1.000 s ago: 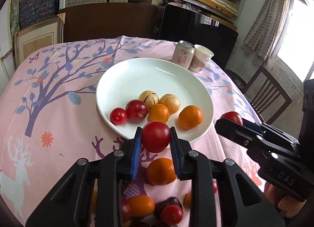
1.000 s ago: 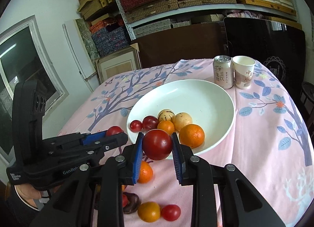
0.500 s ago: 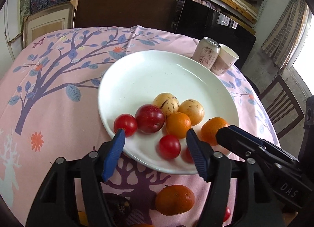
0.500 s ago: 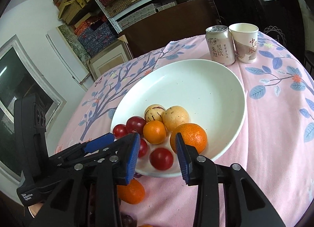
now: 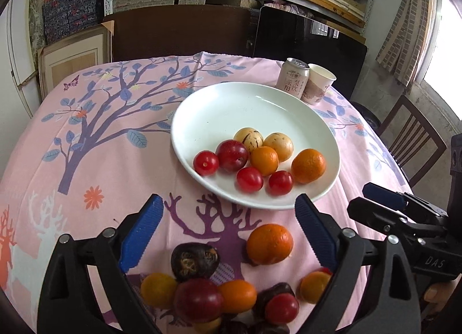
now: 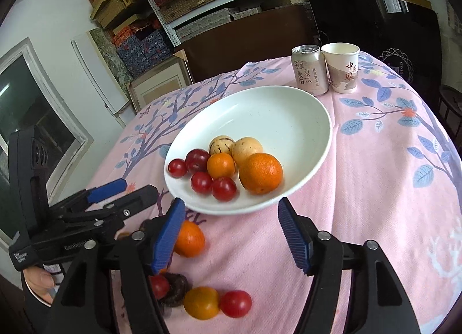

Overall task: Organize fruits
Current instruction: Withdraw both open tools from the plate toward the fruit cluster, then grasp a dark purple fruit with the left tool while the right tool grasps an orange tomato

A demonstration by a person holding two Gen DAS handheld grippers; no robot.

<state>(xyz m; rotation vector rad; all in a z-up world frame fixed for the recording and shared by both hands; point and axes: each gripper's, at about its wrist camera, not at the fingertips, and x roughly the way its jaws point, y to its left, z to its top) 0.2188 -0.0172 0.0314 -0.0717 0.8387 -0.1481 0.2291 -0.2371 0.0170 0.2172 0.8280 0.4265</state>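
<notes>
You are holding both claws over the near edge of the worktop, and both are empty. The left claw [image 5: 228, 218] is opening wide with nothing between its jaws; the right claw [image 6: 228, 228] is opening too, also bare.

Eight fruits are sitting in the white plate [image 5: 219, 108], bunched toward its 6 o'clock rim: three small tomatoes, a plum, two pale speckled fruits and two oranges. The rest are lying on the pink cloth [image 5: 86, 131] at 6 o'clock from the plate — a loose orange [image 5: 270, 243] nearest it, then a cluster with a dark wrinkled fruit [image 5: 195, 260].

The tomatoes are likely light, smooth and soft-skinned, so a gentle squeeze across the widest part seems best; round as they are, they will probably roll or slip out if pinched off-centre. The orange looks firmer and should tolerate more pressure.

The left view is showing the whole cluster under its jaws — far more fruit than the right view, where only a few pieces [image 6: 202, 302] are peeking out. The right view is showing a thumb at its 8 o'clock corner.
</notes>
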